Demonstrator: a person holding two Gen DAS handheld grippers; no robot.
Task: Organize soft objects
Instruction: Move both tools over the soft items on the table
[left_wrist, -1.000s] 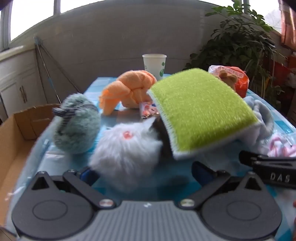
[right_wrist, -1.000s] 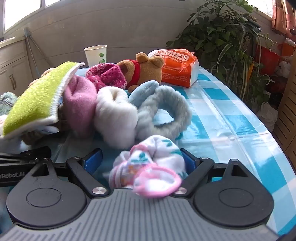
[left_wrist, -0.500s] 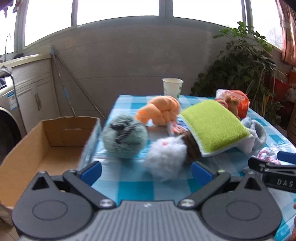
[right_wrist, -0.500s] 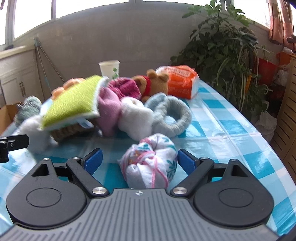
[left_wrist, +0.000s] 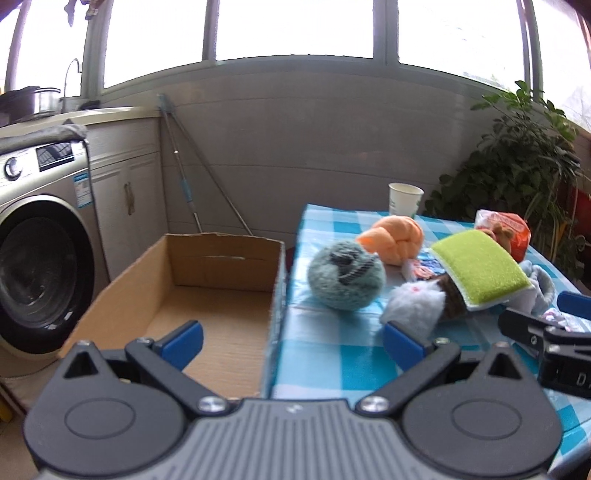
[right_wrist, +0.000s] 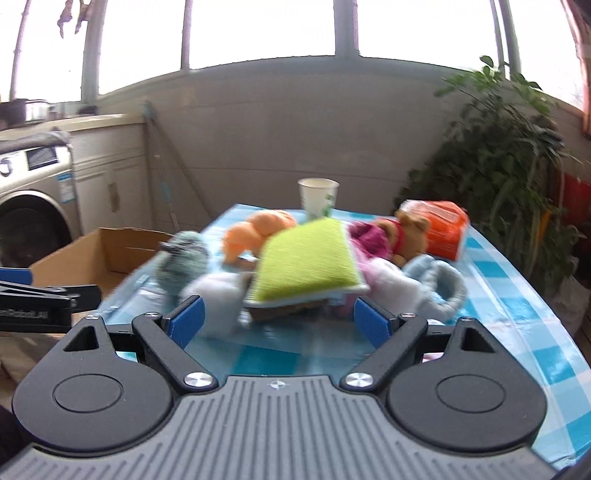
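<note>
Left wrist view: left hand-held gripper (left_wrist: 291, 341) gapes wide, empty, straddling cardboard box (left_wrist: 221, 258) and table (left_wrist: 332, 354) edge.

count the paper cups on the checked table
1. The white paper cup stands upright at the table's far edge, behind the orange plush. Others could be hidden behind the pile of soft things.

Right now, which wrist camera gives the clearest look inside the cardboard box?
The left wrist view. The cardboard box sits just beyond the open left gripper, its bare floor and inner walls sharp. The right wrist view is blurred and shows only the box's far corner at the left edge.
</note>
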